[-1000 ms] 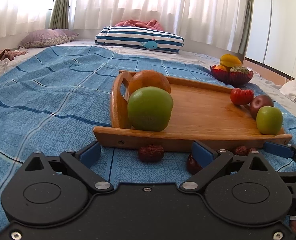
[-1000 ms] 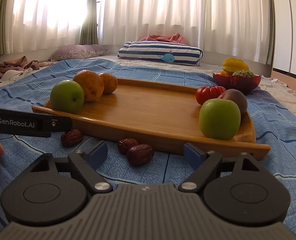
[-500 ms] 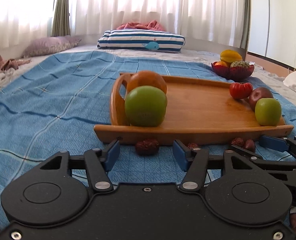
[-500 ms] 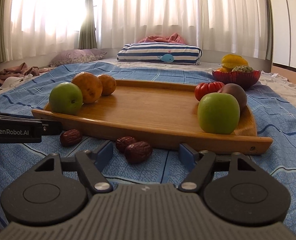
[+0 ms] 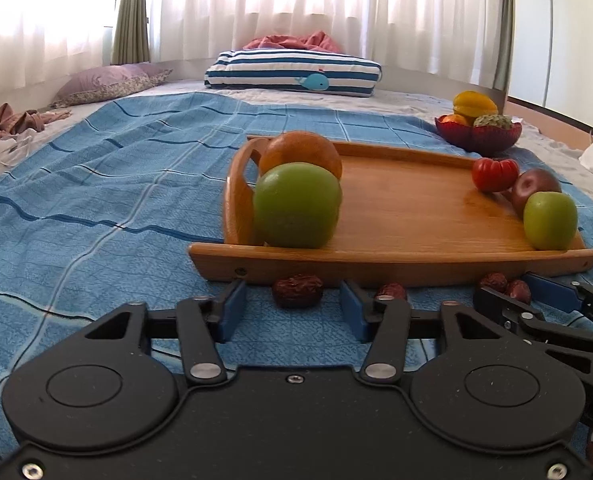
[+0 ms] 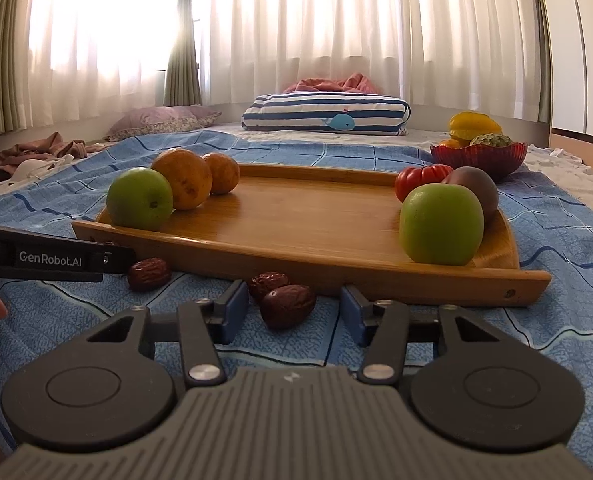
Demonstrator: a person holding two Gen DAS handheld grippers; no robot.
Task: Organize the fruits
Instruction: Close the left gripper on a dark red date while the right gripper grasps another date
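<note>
The dates lie on the blue bedspread point(image 6: 556, 328), just in front of the near edge of the wooden tray point(image 6: 316, 224). In the right wrist view, two dates lie together at the lower centre: the front date point(image 6: 288, 306) and, touching it from behind, the second date point(image 6: 268, 282). A single date point(image 6: 149, 273) lies apart to the left of them. In the left wrist view this single date point(image 5: 297, 290) is at the centre of the frame, just beside the tray edge.

The right gripper point(image 6: 292, 312) is low over the bedspread and level, pointing at the tray. Its blue fingers stand moderately apart, one on each side of the front date, but they do not touch it. The left gripper point(image 5: 291, 310) has the same low, level pose; its fingers are also apart, with the single date just ahead of the gap between them, and it holds nothing.

On the tray, in the right wrist view, a green apple point(image 6: 139, 198) and two oranges point(image 6: 182, 179) are at the left end. Another green apple point(image 6: 441, 229), a dark plum point(image 6: 481, 190) and a red tomato point(image 6: 420, 178) are at the right end. Behind the tray at the upper right stands a red bowl point(image 6: 478, 158) with fruit. A striped pillow point(image 6: 326, 114) lies further back, at the upper centre.
</note>
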